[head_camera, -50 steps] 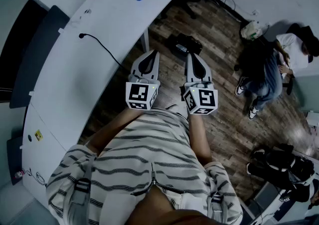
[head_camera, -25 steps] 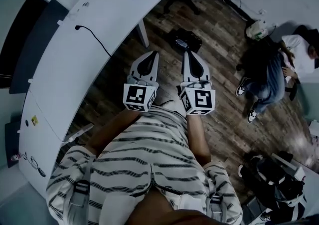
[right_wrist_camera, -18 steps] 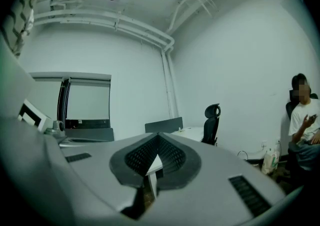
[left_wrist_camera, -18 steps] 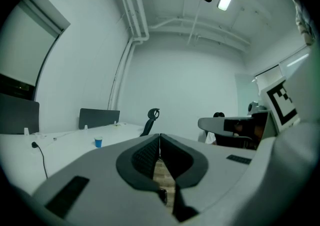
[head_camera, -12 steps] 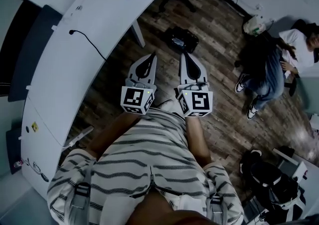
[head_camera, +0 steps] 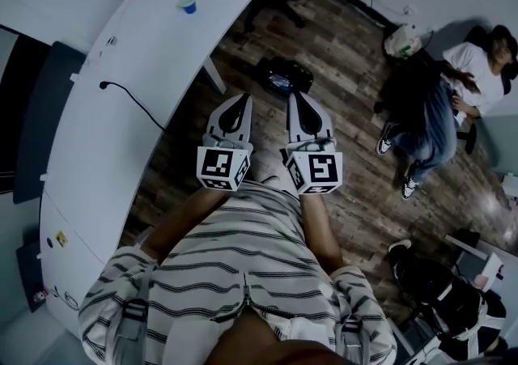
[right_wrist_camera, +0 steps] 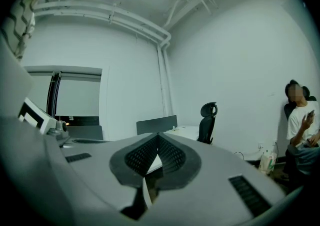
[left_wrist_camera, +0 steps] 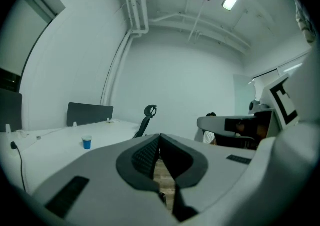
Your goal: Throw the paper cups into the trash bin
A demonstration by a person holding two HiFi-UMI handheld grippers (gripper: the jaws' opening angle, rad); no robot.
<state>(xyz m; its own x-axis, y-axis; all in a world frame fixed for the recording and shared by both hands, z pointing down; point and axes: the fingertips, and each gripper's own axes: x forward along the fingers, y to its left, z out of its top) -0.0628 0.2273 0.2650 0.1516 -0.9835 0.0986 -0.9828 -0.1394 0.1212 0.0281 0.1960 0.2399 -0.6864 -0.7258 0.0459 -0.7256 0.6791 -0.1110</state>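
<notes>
- Left gripper (head_camera: 244, 99): jaws fully together, nothing between them. In the left gripper view (left_wrist_camera: 160, 136) the pads meet at the tip, and through the gap behind them I see only floor.
- Right gripper (head_camera: 294, 96): same, jaws closed and empty. The right gripper view (right_wrist_camera: 158, 135) shows the pads touching at the tip.
- I hold both grippers side by side, near each other, tips pointing forward over the wooden floor (head_camera: 348, 56), just off the edge of the counter (head_camera: 121, 137).
- Paper cup (head_camera: 188, 3): blue, upright on the counter, ahead of the left gripper and off to its left, well apart from it. In the left gripper view the cup (left_wrist_camera: 87, 142) sits left of the jaws, alone on the white top (left_wrist_camera: 45, 147).
- Black cable (head_camera: 133, 100) lies on the counter to the left of the left gripper, nearer than the cup.
- Dark object (head_camera: 283, 76) sits on the floor just ahead of both gripper tips; I can't tell what it is.
- Office chair (left_wrist_camera: 148, 115) stands ahead of the left gripper past the far end of the counter, and also shows in the right gripper view (right_wrist_camera: 207, 122).
- A person (head_camera: 437, 104) sits far to the right of the right gripper, with a white bag (head_camera: 402, 40) near them.
</notes>
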